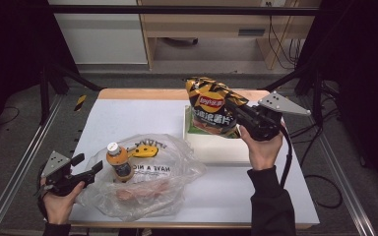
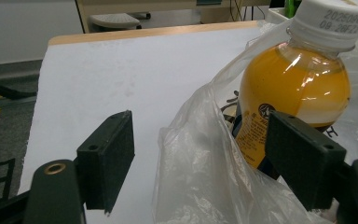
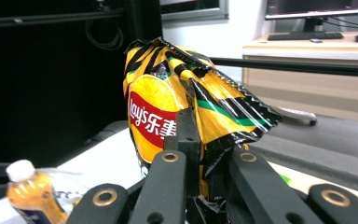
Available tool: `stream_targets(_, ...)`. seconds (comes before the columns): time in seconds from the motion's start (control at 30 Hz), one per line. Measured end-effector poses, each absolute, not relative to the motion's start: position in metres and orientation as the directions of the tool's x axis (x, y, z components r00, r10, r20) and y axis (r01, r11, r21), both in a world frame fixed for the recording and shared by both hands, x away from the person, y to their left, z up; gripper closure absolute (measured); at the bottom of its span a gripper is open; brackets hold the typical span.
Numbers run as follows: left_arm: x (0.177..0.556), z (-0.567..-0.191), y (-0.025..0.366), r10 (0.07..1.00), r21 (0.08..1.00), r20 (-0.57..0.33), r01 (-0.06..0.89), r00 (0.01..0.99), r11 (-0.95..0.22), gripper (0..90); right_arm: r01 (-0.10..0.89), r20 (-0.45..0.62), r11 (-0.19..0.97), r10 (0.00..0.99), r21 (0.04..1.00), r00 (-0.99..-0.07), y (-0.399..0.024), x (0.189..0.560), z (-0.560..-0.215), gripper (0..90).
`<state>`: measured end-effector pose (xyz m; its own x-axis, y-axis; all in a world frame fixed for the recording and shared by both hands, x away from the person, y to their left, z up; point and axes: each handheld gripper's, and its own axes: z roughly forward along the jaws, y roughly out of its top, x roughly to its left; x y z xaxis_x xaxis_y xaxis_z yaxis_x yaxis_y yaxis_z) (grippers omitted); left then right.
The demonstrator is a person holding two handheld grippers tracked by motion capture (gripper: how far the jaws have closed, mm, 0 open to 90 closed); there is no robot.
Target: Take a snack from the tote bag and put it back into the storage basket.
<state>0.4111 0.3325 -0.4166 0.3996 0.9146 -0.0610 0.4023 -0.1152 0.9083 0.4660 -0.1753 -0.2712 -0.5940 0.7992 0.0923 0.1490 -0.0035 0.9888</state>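
Chip bag (image 1: 212, 109) hangs above the white box (image 1: 216, 147), pinched in the right gripper (image 1: 236, 114) fingers. Carry it toward eight o'clock, to the plastic bag (image 1: 142, 177) mouth, which the left gripper (image 1: 89, 167), fingers wide, should spread beside the juice bottle (image 1: 118, 161).

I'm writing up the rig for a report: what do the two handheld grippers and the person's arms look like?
Both grippers are black, each with two flat rectangular jaw pads on arms with brass-coloured rivets. The left gripper and right gripper each carry a grey three-cornered plate dotted with small holes. A black cable trails from the right gripper. The right arm wears a dark sleeve; a dark cuff shows at the left wrist.
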Motion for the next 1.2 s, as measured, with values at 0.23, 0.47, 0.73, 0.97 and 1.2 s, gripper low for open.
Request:
stream_targets(0.23,0.411,-0.417,0.332,0.915,0.908,-0.061,0.403,0.400,-0.116,24.0,0.173,0.099,-0.001,0.821,0.985,-0.563,-0.195,0.473,-0.284,87.5)
stream_targets(0.47,0.412,-0.417,0.332,0.915,0.907,-0.057,0.404,0.399,-0.120,24.0,0.197,0.114,-0.009,0.840,0.980,-0.530,-0.213,0.487,-0.299,87.5)
stream_targets(0.73,0.412,-0.418,0.332,0.915,0.905,-0.056,0.407,0.400,-0.123,24.0,0.220,0.131,-0.023,0.861,0.975,-0.491,-0.229,0.504,-0.311,87.4)
stream_targets(0.97,0.413,-0.419,0.332,0.916,0.903,-0.053,0.410,0.397,-0.126,24.0,0.249,0.131,-0.012,0.875,0.968,-0.467,-0.236,0.521,-0.322,87.5)
stream_targets(1.2,0.413,-0.420,0.332,0.917,0.903,-0.055,0.412,0.396,-0.124,24.0,0.279,0.146,-0.020,0.887,0.960,-0.439,-0.245,0.529,-0.335,87.4)
